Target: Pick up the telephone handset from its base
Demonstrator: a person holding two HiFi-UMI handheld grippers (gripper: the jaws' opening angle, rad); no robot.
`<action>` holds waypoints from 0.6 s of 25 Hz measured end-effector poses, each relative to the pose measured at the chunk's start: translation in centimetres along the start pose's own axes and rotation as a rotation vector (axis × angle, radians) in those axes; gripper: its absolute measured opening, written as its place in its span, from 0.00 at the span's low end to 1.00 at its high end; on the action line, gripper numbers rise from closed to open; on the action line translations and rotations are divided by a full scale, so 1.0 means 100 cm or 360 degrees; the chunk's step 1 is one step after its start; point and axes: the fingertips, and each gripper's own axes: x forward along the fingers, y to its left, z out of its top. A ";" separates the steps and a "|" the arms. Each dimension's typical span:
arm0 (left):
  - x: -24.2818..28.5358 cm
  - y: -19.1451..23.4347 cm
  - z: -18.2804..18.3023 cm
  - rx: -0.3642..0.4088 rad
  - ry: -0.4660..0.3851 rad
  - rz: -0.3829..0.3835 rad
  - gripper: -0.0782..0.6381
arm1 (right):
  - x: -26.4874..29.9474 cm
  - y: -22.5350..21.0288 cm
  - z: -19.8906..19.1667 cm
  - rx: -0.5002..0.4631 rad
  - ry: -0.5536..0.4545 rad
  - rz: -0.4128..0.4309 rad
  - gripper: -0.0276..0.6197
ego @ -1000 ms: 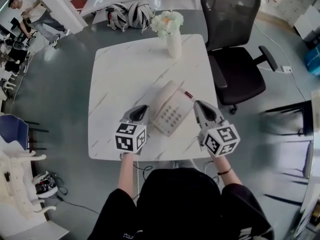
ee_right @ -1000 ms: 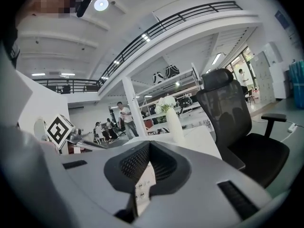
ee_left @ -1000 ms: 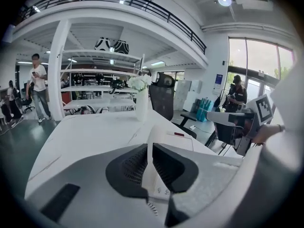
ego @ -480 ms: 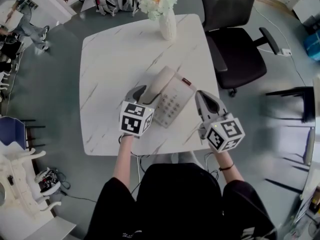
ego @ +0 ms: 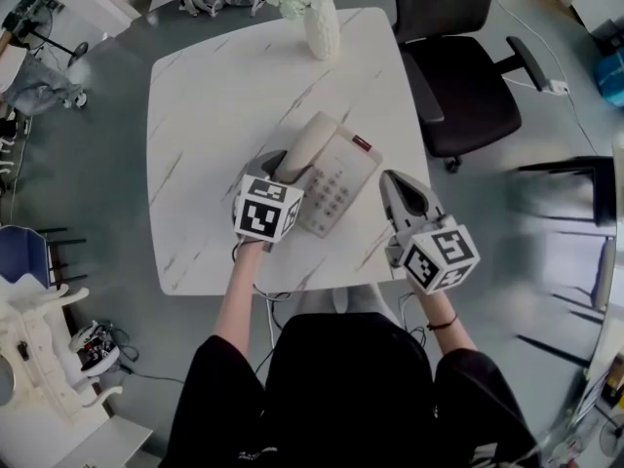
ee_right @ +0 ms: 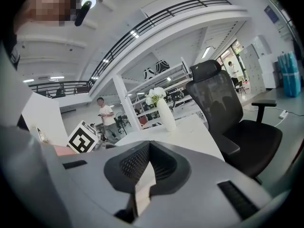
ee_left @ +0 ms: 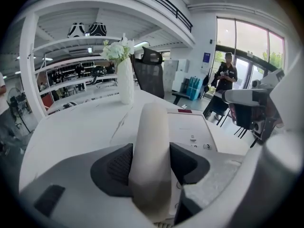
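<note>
A beige telephone base [ego: 341,188] lies on the white marble table [ego: 214,96], and its handset [ego: 305,146] rests in the cradle along the left side. My left gripper [ego: 277,164] is tilted down over the handset's near end. In the left gripper view the handset [ee_left: 151,146] runs between the two dark pads, and the left gripper [ee_left: 151,164] stands open around it. The keypad side of the base [ee_left: 192,127] shows to the right. My right gripper [ego: 396,185] hovers right of the phone, and in its own view the right gripper [ee_right: 149,145] is shut with nothing held.
A white vase of flowers [ego: 322,25] stands at the table's far edge. A black office chair [ego: 468,96] sits close to the far right corner. The table's near edge lies just under both hands. People stand in the background of both gripper views.
My left gripper has moved forward and down onto the handset's near end, and its jaws have gone from shut to wide, straddling the handset. The right gripper has sunk slightly.
</note>
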 end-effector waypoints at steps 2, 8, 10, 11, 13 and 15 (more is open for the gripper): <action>0.001 0.001 -0.001 0.0035 0.0015 0.0006 0.42 | 0.000 -0.001 -0.002 0.0003 0.0003 -0.0005 0.03; -0.002 0.000 0.002 0.0061 -0.0027 0.0018 0.41 | -0.003 -0.002 0.003 -0.0008 -0.0010 -0.0019 0.03; -0.006 -0.001 0.006 0.0052 -0.0055 0.0027 0.41 | -0.004 -0.003 0.005 -0.0014 -0.0014 -0.0024 0.03; -0.007 -0.001 0.007 0.0045 -0.0067 0.0029 0.41 | -0.004 -0.003 0.005 -0.0016 -0.0015 -0.0027 0.03; -0.011 -0.001 0.009 0.0021 -0.0095 0.0032 0.41 | -0.005 -0.004 0.006 -0.0018 -0.0017 -0.0031 0.03; -0.016 0.001 0.012 -0.0018 -0.0128 0.0037 0.41 | -0.005 -0.005 0.007 -0.0019 -0.0021 -0.0034 0.03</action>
